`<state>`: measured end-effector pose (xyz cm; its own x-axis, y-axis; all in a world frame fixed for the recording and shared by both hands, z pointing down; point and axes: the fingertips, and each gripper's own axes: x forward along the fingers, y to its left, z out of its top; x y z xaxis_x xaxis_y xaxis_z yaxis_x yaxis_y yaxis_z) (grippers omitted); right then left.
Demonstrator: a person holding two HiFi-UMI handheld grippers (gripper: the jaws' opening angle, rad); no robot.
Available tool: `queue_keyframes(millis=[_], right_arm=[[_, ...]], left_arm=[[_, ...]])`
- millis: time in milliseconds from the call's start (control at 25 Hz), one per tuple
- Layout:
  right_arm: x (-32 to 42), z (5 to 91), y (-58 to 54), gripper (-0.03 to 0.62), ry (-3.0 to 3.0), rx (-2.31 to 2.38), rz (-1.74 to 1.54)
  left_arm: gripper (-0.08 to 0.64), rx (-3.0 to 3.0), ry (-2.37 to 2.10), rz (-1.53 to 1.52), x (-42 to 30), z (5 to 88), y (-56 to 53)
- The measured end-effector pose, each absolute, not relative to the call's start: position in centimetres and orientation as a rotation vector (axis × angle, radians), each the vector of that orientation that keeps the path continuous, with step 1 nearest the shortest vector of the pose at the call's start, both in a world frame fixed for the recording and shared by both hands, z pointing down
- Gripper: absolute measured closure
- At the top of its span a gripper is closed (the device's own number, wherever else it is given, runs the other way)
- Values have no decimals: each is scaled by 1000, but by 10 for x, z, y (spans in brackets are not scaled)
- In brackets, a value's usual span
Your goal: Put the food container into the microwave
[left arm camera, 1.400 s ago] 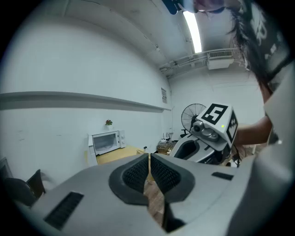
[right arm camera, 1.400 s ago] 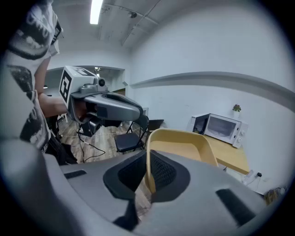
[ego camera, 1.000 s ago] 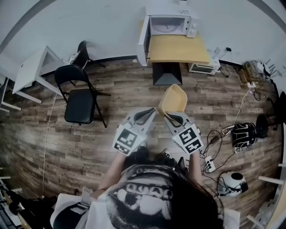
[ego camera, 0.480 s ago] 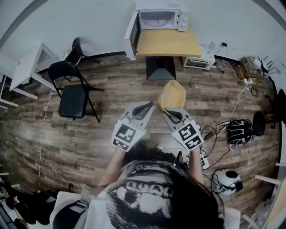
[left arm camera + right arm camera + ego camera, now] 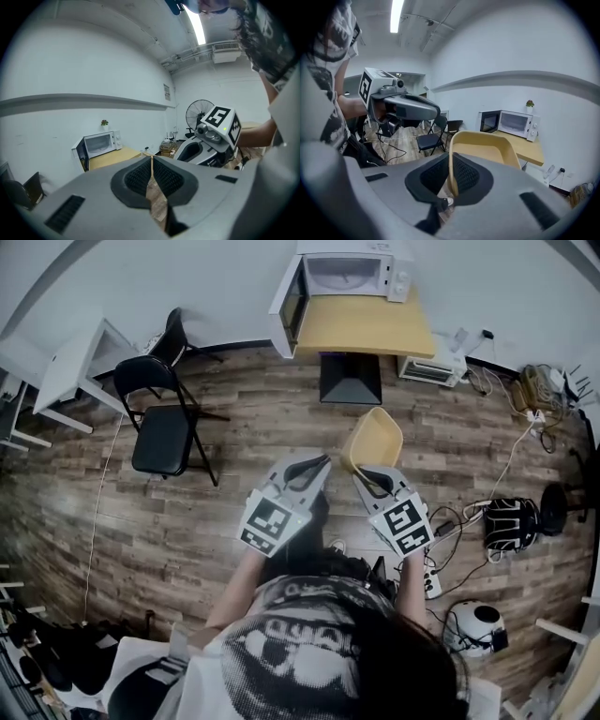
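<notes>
A white microwave (image 5: 349,276) stands on a wooden table (image 5: 370,329) at the far wall, its door (image 5: 289,302) swung open to the left. My right gripper (image 5: 362,473) is shut on the near rim of a yellow food container (image 5: 375,441), holding it in the air above the wooden floor, well short of the table. In the right gripper view the rim of the container (image 5: 485,146) is pinched between the pads, with the microwave (image 5: 513,123) beyond. My left gripper (image 5: 317,462) hangs beside the container, shut and empty; its pads meet in the left gripper view (image 5: 151,159).
A black folding chair (image 5: 167,432) and a white desk (image 5: 70,371) stand at the left. The table's black base (image 5: 350,385) and a white appliance (image 5: 427,371) sit on the floor under the table. Cables, a power strip (image 5: 436,583) and bags lie at the right.
Both grippers have moved a little forward toward the table, the container still held in the right one. The head view swung left and then back.
</notes>
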<state>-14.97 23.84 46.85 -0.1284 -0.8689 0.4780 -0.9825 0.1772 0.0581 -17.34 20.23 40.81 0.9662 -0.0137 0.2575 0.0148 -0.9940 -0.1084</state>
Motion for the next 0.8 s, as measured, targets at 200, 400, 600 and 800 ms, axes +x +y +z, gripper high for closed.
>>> queue_keyframes(millis=[200,400,600,800], right_arm=[[-136,477,222,566,-2049,1750,406],[-106,484,188,566,-2012,1757,426],[-58,481,139,566,-1969,1789,434],[-17,470,77,566,-1942,1806,432]], left_arm=[[548,-3012,-31,-410,-156,416,185],[548,-3024,-75,-404,-118,425,144],[548,-3012,-158,-376,-72,420,103],[548,-3002,-189,-371,-33,411,41]])
